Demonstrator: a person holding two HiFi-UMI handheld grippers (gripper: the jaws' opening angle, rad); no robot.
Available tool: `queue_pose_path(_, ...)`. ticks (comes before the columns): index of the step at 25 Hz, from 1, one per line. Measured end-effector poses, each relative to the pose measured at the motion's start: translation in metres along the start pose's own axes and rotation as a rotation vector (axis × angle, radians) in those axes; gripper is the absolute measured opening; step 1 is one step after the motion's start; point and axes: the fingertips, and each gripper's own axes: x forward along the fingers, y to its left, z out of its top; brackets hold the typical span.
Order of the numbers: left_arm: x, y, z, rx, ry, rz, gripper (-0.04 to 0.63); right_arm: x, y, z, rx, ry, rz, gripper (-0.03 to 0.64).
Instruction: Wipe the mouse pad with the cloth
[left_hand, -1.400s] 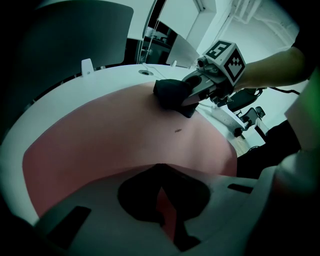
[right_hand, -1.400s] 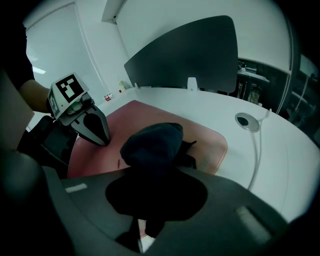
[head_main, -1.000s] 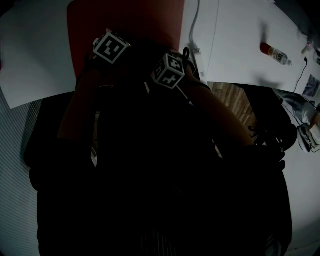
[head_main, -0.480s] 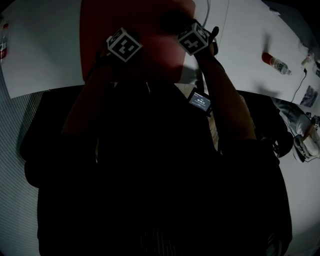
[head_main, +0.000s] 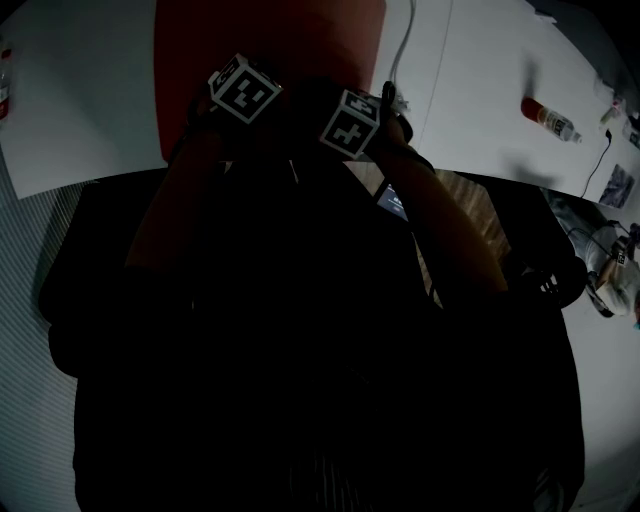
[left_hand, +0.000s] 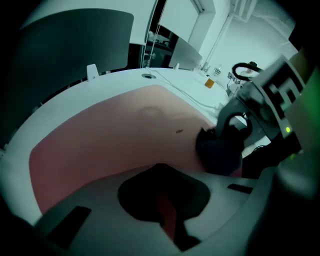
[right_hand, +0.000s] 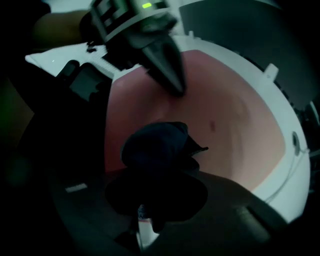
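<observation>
Nearest, the person's dark-clad torso and forearms fill the lower part of the head view, and both arms reach forward over the near edge of the worktop.

1. Right claw: closed on the cloth. The cloth is dark and bunched into a rounded wad that bulges past the jaw tips. It rests on the mouse pad close to the pad's near edge.
2. Left claw: just beside the right one, jaws drawn together into a wedge with nothing between them. The tip points down at the pad and appears to touch it. This is probably to keep the pad from sliding.
3. Mouse pad: large, red and flat on the white worktop. Most of its surface extends away beyond the cloth.

Task status, as a judgement: the cloth is gripped and in contact with the pad, so wiping is under way or about to start. No visible trace shows which areas have been covered. A small dark speck lies on the pad beyond the cloth, and the far half looks unreached. Strokes across the middle and far end are likely outstanding.

Farther off, a white cable crosses the worktop, and a small bottle lies well apart to the right.
</observation>
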Motion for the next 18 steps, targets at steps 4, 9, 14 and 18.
queue_pose_path(4, 0.001, 0.000, 0.001, -0.006, -0.006, -0.031, 0.009, 0.012, 0.023, -0.002, -0.134, 0.002, -0.021, 0.066)
queue_pose_path(9, 0.000, 0.000, -0.001, -0.007, -0.006, -0.033, 0.009, 0.003, -0.002, 0.006, -0.083, -0.050, 0.054, 0.063)
queue_pose_path(14, 0.001, -0.002, 0.002, -0.018, -0.022, -0.017, 0.009, -0.035, -0.137, 0.015, 0.083, -0.091, -0.232, 0.067)
queue_pose_path(18, -0.002, -0.002, 0.001, -0.022, -0.027, -0.017, 0.009, -0.032, -0.128, 0.031, -0.061, -0.055, -0.304, 0.061)
